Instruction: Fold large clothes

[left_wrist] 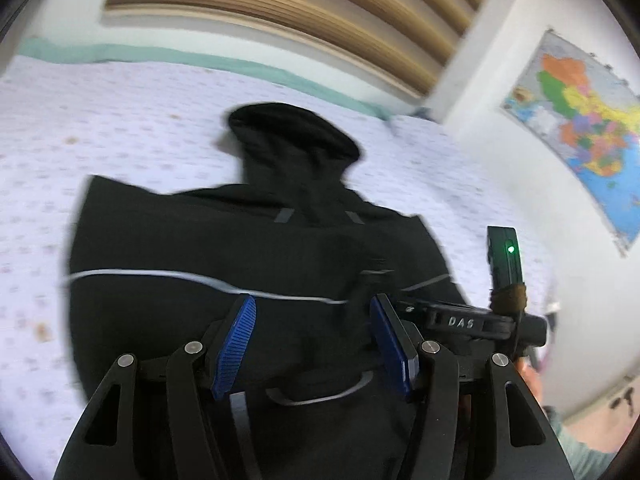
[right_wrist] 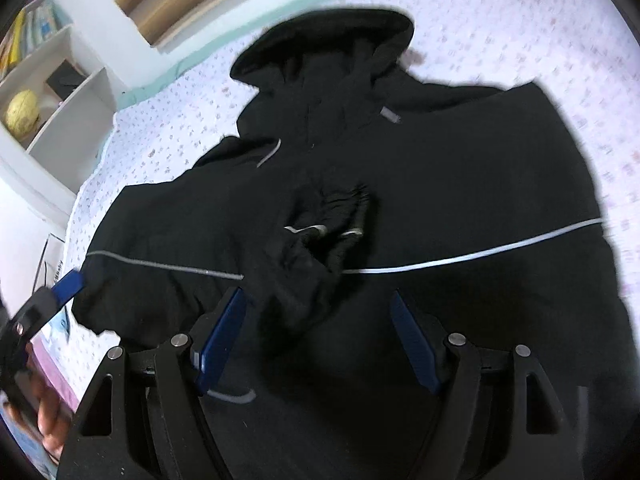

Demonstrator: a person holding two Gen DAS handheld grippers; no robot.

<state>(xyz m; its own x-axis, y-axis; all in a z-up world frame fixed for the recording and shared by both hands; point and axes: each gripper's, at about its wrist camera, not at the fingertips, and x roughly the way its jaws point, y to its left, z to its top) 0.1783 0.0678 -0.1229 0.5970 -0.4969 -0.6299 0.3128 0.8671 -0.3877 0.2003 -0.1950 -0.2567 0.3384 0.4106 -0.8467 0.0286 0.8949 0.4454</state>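
Note:
A black hooded jacket (left_wrist: 224, 248) with a thin white stripe lies spread on the bed, hood pointing away; it also fills the right wrist view (right_wrist: 460, 168). A sleeve cuff (right_wrist: 332, 224) is folded onto the jacket's middle. My left gripper (left_wrist: 312, 312) hovers over the jacket's lower part, jaws apart and empty. My right gripper (right_wrist: 318, 312) hovers over the lower middle, jaws apart and empty, just short of the cuff. The right gripper's body (left_wrist: 480, 320) shows in the left wrist view; the left gripper's blue finger (right_wrist: 68, 284) shows at the right view's left edge.
The bed (left_wrist: 120, 120) has a white dotted sheet with a teal edge. A wooden slatted headboard (left_wrist: 280, 12) stands behind. A map (left_wrist: 580, 128) hangs on the wall at right. A white shelf (right_wrist: 52, 92) with a yellow ball stands at left.

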